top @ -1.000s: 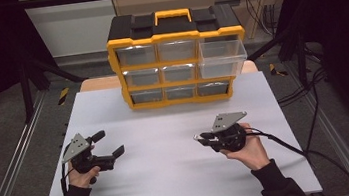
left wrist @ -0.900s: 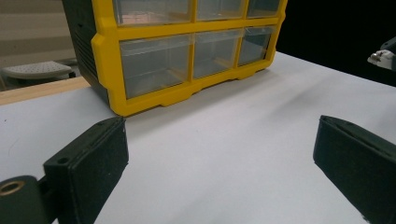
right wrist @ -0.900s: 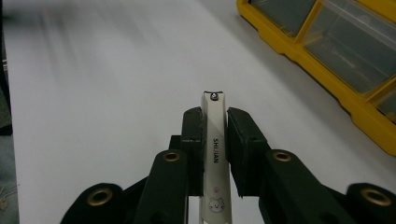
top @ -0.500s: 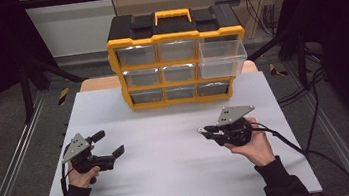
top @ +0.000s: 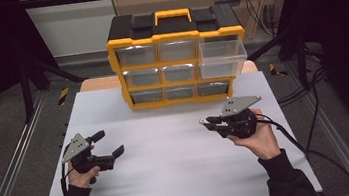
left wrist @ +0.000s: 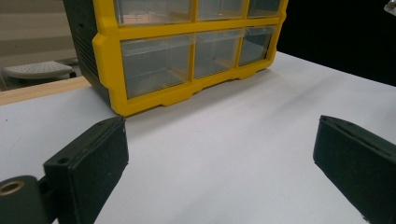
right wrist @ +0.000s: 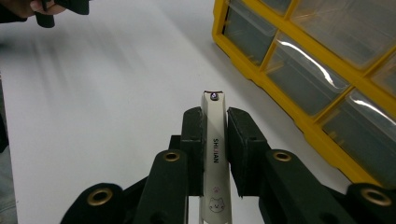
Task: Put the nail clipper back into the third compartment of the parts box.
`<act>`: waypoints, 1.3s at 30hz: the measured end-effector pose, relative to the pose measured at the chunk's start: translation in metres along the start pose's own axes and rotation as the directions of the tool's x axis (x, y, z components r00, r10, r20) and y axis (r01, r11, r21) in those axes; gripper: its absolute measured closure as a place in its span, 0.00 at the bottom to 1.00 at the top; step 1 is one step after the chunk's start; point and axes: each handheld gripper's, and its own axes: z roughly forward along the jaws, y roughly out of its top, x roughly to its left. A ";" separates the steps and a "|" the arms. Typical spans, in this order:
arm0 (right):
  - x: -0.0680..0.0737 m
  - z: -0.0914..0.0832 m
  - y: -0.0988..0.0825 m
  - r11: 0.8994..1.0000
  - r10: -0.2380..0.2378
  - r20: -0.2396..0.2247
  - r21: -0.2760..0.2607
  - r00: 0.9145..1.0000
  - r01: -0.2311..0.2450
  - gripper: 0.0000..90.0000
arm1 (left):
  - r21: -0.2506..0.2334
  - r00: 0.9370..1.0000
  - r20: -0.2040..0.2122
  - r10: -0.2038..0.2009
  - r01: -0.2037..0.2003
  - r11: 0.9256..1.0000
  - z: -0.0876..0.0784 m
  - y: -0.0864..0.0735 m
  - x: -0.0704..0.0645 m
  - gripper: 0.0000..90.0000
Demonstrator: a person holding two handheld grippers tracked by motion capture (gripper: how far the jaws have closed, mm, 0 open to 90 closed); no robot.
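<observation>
Your right gripper (top: 209, 123) hangs above the white counter (top: 181, 167) with its fingers (right wrist: 196, 140) nearly closed on a slim white nail clipper (right wrist: 213, 140), pinched flat between the two pads. The clipper's tip juts a little way beyond the fingertips and its printed body runs back between them toward the gripper. The yellow organizer (top: 178, 60) stands off to one side of those fingers, ahead of them, and one clear drawer (top: 222, 58) at its upper right is pulled out.

Your left gripper (top: 109, 145) sits low over the counter, its fingers (left wrist: 88, 163) spread wide with nothing but bare white surface between them; the organizer's lower drawers lie beyond their tips.

The risk here is probably the grip itself. The clipper is thin, smooth and held only along its narrow sides, so a quick turn of the wrist could let it swivel or slide out of the fingers and drop onto the counter. If the open drawer is the target, the protruding tip could catch on the drawer's front rim and lever the clipper loose before it clears. Opening too early would likely send it bouncing off the yellow frame.
</observation>
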 end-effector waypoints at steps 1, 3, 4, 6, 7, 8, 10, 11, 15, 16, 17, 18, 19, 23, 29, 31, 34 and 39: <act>-0.001 -0.001 0.001 1.000 0.000 0.000 -0.001 1.000 0.000 0.86 | 0.000 1.000 0.000 -0.001 0.001 1.000 0.000 0.000 0.000 0.03; -0.002 -0.004 0.004 1.000 0.002 0.005 -0.002 1.000 -0.002 0.86 | 0.000 1.000 0.000 -0.001 0.001 1.000 0.000 0.000 0.000 0.03; -0.002 -0.005 0.005 1.000 -0.001 0.006 -0.003 1.000 0.001 0.86 | 0.000 1.000 0.000 0.000 0.000 1.000 0.000 0.000 0.000 0.03; -0.003 -0.008 0.008 1.000 0.001 0.012 -0.005 1.000 -0.001 0.86 | 0.000 1.000 -0.001 -0.001 0.001 1.000 0.000 0.000 0.000 0.03; -0.004 -0.009 0.009 1.000 0.001 0.014 -0.008 1.000 0.000 0.86 | 0.000 1.000 -0.001 -0.001 0.001 1.000 0.000 0.000 0.000 0.03; -0.005 -0.010 0.010 1.000 0.002 0.014 -0.008 1.000 -0.002 0.86 | -0.001 1.000 -0.001 -0.001 0.001 1.000 0.000 0.000 0.000 0.03; -0.006 -0.012 0.012 1.000 0.003 0.021 -0.010 1.000 -0.002 0.86 | -0.001 1.000 -0.001 -0.002 0.002 1.000 0.000 0.000 0.000 0.03; -0.006 -0.014 0.013 1.000 0.002 0.020 -0.012 1.000 -0.001 0.86 | -0.001 1.000 -0.001 -0.002 0.002 1.000 0.000 0.000 0.000 0.03; -0.007 -0.018 0.018 1.000 -0.001 0.030 -0.017 1.000 0.001 0.86 | -0.002 1.000 -0.002 -0.001 0.001 1.000 0.000 0.000 0.000 0.03; -0.007 -0.019 0.019 1.000 0.001 0.032 -0.018 0.999 -0.001 0.86 | -0.001 1.000 -0.002 -0.002 0.002 1.000 0.000 0.000 0.001 0.03; -0.008 -0.020 0.020 1.000 -0.002 0.034 -0.019 0.999 0.003 0.86 | -0.001 1.000 -0.002 -0.002 0.002 1.000 0.000 0.000 0.001 0.03; -0.009 -0.021 0.021 1.000 -0.002 0.035 -0.021 0.999 0.002 0.86 | -0.001 1.000 -0.001 -0.002 0.002 1.000 0.000 0.000 0.000 0.03; -0.009 -0.022 0.022 1.000 -0.003 0.038 -0.022 0.999 0.004 0.86 | 0.000 1.000 -0.001 -0.002 0.002 1.000 0.000 0.000 0.000 0.03; -0.012 -0.025 0.027 1.000 -0.001 0.046 -0.031 0.999 0.002 0.86 | -0.001 1.000 -0.001 -0.002 0.002 1.000 0.000 0.000 0.001 0.03; -0.015 -0.029 0.033 0.999 0.002 0.053 -0.037 0.999 0.000 0.86 | 0.002 1.000 -0.002 -0.001 0.001 1.000 0.000 0.000 0.000 0.03; -0.016 -0.031 0.036 0.999 0.002 0.056 -0.040 0.998 0.001 0.86 | 0.002 1.000 -0.002 -0.002 0.002 1.000 0.000 0.000 0.000 0.03; -0.017 -0.033 0.039 0.999 -0.001 0.062 -0.040 0.998 0.004 0.86 | 0.002 1.000 -0.002 -0.001 0.001 1.000 0.000 0.000 0.000 0.03; -0.019 -0.039 0.046 0.998 -0.007 0.068 -0.055 0.998 0.010 0.86 | 0.001 1.000 -0.002 -0.002 0.002 1.000 0.000 0.000 0.001 0.03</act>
